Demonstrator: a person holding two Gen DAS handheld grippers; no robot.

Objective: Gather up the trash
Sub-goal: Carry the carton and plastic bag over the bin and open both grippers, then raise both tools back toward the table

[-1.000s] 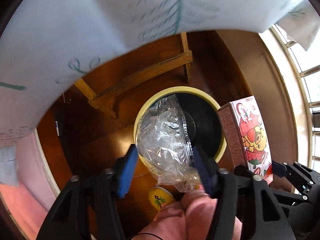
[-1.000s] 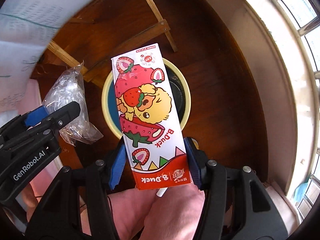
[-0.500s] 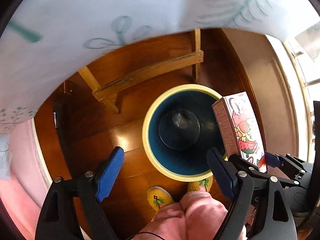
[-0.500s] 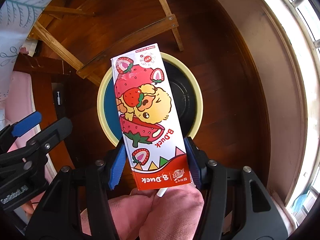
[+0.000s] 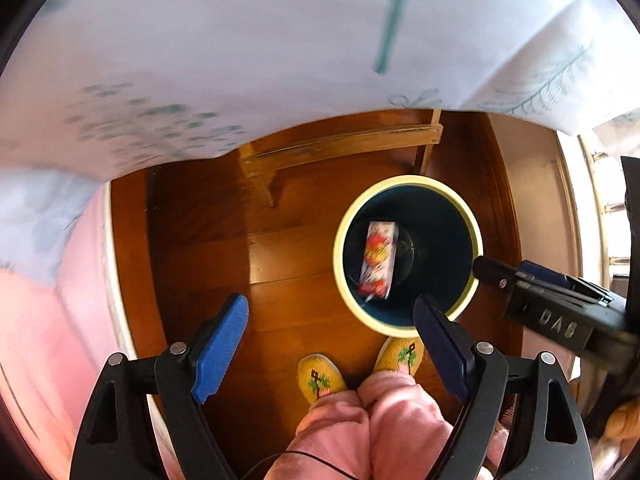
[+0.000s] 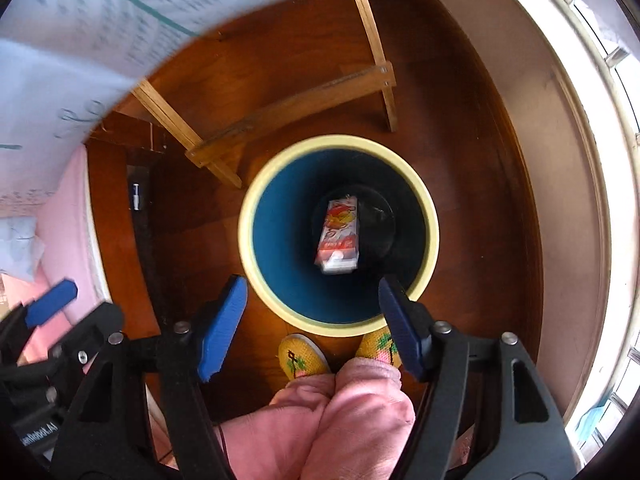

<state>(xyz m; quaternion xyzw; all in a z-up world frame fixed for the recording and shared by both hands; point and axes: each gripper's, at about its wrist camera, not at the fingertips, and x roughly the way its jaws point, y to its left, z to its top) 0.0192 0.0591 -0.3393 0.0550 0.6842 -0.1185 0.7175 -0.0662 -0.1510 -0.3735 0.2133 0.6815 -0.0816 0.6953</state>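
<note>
Right wrist view shows the right hand-held gripper pointing almost straight down with its blue pads spread and nothing between them; its jaws have just been opening, and the juice carton that sat in them a moment ago is now down inside the bin. The left hand-held gripper is likewise spread and empty, hanging over the wooden floor just beside the bin, with the person's yellow slippers below it.

Risks from here, as I judge them: little can go wrong with the carton itself, since it is already past the rim. It looks blurred in both views, so it may not have settled, and I cannot tell whether it lies flat or leans on the wall. The bin stands right at the person's toes, so a step forward or a low swing of either hand-held gripper could knock it over and spill what has been collected. The cloth-covered surface overhangs close above, and lifting a hand-held gripper carelessly toward it could catch the cloth's edge. The clear wrapper dropped earlier is not plainly visible in the dark bottom, so I cannot confirm that it stayed in.

The carton is a slim white box printed with red strawberries and a yellow cartoon figure, red-banded at one end, lying lengthwise on the bin's dark base. The bin has a pale yellow rim and a deep blue inside.
</note>
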